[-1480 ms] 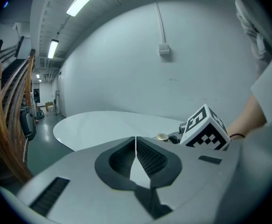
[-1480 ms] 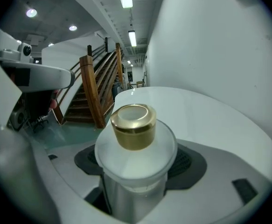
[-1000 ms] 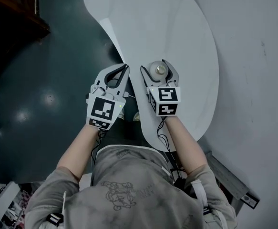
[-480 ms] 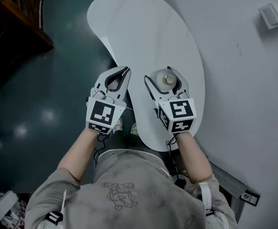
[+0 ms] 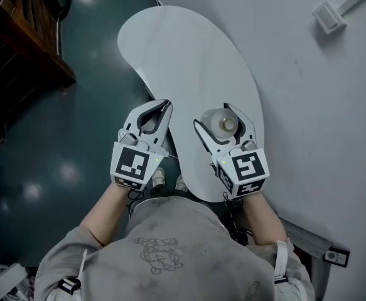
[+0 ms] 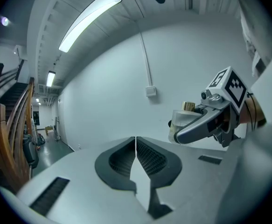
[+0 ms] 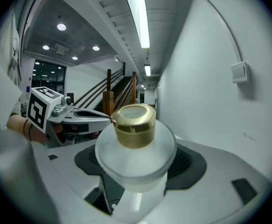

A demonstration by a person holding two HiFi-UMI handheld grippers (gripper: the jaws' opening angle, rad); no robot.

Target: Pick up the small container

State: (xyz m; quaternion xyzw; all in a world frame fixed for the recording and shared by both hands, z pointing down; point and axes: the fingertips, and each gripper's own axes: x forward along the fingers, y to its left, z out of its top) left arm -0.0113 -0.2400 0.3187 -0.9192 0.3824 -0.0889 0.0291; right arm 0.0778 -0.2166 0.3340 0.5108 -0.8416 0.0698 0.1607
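The small container (image 5: pixel 223 123) is a frosted white jar with a gold cap. My right gripper (image 5: pixel 213 115) is shut on it from both sides, over the near end of the white kidney-shaped table (image 5: pixel 189 55). In the right gripper view the container (image 7: pixel 136 146) fills the middle, gripped between the dark pads (image 7: pixel 194 162). From the left gripper view, the container (image 6: pixel 181 124) shows in the air against the wall, held by the right gripper (image 6: pixel 205 120). My left gripper (image 5: pixel 166 104) is shut and empty, just left of the table's edge; its jaws meet in the left gripper view (image 6: pixel 136 141).
Dark green floor (image 5: pixel 44 155) lies left of the table. A wooden staircase (image 5: pixel 26 42) stands at the far left. A grey-white wall (image 5: pixel 321 105) runs along the table's right side, with a small white box (image 5: pixel 328 16) and conduit on it.
My right gripper, still holding the container, has drawn back toward the person and slightly right. The left gripper stays shut beside it. The head camera has shifted.
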